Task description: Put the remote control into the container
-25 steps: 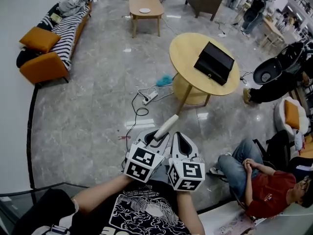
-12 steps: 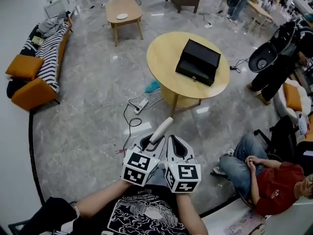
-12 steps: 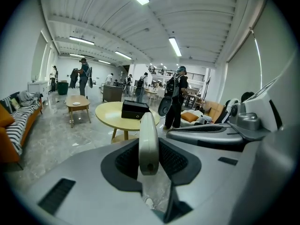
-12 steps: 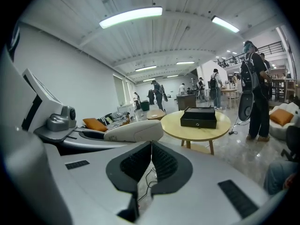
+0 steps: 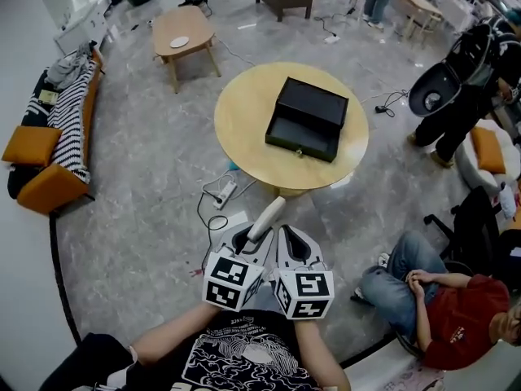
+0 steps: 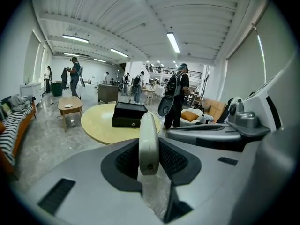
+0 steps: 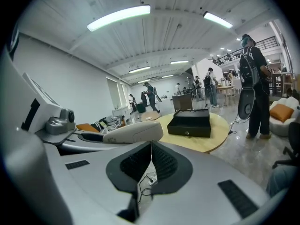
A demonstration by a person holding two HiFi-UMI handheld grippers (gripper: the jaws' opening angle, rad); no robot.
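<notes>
A long white remote control (image 5: 266, 218) sticks forward out of my left gripper (image 5: 247, 240), whose jaws are shut on its near end; the same remote (image 6: 148, 139) stands upright between the pads in the left gripper view. My right gripper (image 5: 295, 247) rides right beside it with its jaws pressed together on nothing, and the remote (image 7: 133, 131) shows to its left. An open black box (image 5: 306, 118), the container, rests on a round yellow table (image 5: 244, 129) well ahead of both grippers, also visible as the box (image 6: 128, 115) and box (image 7: 190, 123).
A power strip with cables (image 5: 221, 194) lies on the grey floor before the table. A seated person (image 5: 435, 304) is at right, a striped sofa (image 5: 57, 137) at left, a small wooden table (image 5: 181, 32) farther back. Standing people (image 7: 253, 86) are near the round table.
The round table with the black box has drawn nearer and shifted left and down in the head view. Both grippers keep their pose, the remote still held in the left one.
</notes>
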